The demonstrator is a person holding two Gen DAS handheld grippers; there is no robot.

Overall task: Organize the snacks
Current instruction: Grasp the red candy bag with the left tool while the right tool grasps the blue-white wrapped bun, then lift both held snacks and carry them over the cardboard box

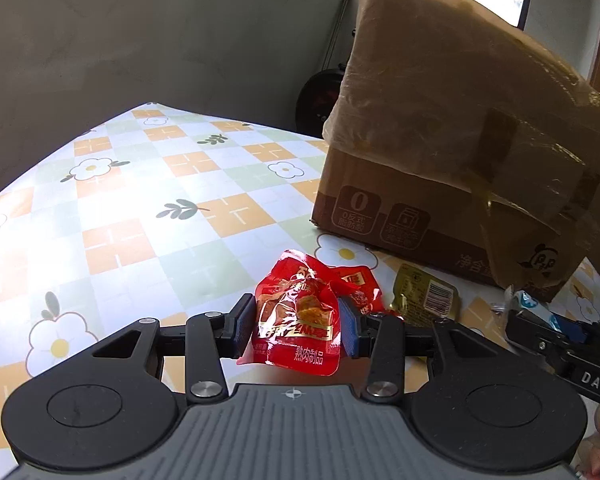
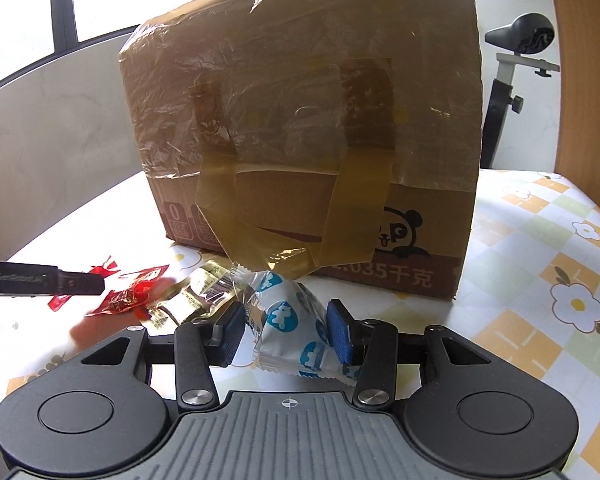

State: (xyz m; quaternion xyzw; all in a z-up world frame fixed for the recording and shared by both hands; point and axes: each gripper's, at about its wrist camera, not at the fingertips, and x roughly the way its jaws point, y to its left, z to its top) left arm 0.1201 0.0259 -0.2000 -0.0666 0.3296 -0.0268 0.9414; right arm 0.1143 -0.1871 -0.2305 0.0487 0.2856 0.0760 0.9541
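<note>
Red pouch (image 1: pixel 296 316) sits between left jaws, white pack (image 2: pixel 292 328) between right; both grips look closed; lift straight, squeeze gently.

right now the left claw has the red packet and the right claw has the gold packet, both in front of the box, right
Not quite. The right claw holds the white and blue packet, not the gold packet, which lies on the table between the two claws, as the right wrist view shows. The rest is right: the left claw has the red packet, both in front of the box.
</note>
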